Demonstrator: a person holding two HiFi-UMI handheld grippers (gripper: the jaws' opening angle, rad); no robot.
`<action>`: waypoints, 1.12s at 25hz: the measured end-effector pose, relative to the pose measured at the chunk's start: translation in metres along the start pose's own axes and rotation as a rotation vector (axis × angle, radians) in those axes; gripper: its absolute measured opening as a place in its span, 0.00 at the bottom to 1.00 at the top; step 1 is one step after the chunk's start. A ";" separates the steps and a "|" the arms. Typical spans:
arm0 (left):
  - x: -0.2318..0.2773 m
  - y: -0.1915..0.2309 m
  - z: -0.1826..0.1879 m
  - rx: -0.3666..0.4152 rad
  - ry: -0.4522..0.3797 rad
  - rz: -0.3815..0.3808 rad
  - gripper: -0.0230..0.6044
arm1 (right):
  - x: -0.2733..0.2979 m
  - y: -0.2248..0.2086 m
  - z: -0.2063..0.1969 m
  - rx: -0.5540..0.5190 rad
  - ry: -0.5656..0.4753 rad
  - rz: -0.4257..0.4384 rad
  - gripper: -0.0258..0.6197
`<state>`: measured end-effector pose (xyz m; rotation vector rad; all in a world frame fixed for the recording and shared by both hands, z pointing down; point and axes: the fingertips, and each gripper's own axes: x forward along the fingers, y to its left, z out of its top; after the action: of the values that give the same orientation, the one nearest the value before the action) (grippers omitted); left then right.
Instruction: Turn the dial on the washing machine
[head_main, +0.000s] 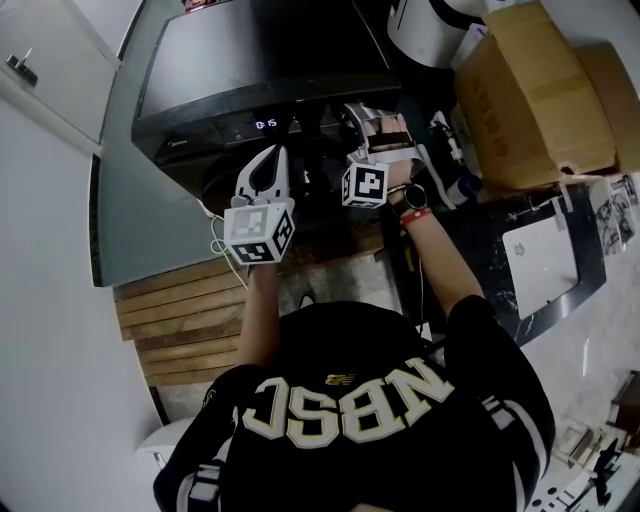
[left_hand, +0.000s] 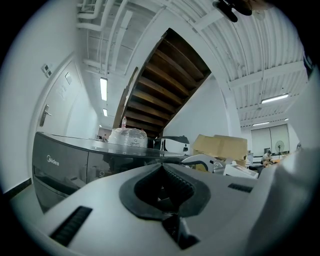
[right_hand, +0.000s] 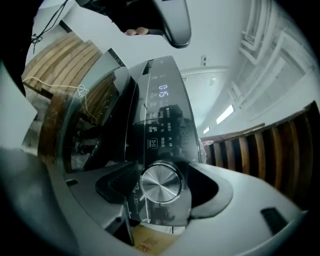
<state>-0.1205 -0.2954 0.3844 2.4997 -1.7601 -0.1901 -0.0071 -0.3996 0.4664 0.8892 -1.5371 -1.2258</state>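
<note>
Dial (right_hand: 161, 183) near display (right_hand: 163, 90) — right gripper (right_hand: 164, 186) clamped on it; smooth metal rim could slip. Left gripper (left_hand: 162, 189) closed, empty.

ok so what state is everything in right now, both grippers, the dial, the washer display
left gripper: shut, nothing between its jaws
right gripper: shut on the dial
dial: clamped between the right gripper's jaws
display: lit, reads 0:15
washing machine: powered on
</note>
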 end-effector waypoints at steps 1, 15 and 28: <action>0.001 0.000 0.000 -0.001 0.000 -0.001 0.06 | 0.002 0.001 0.000 -0.015 0.000 -0.001 0.53; 0.006 0.006 -0.006 -0.019 0.005 0.001 0.06 | 0.006 0.006 0.003 -0.050 0.009 -0.063 0.48; 0.002 0.003 -0.006 -0.016 0.001 0.001 0.06 | 0.008 -0.003 -0.005 0.089 0.019 -0.121 0.47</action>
<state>-0.1219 -0.2989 0.3906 2.4874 -1.7531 -0.2024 -0.0049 -0.4091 0.4656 1.0626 -1.5515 -1.2389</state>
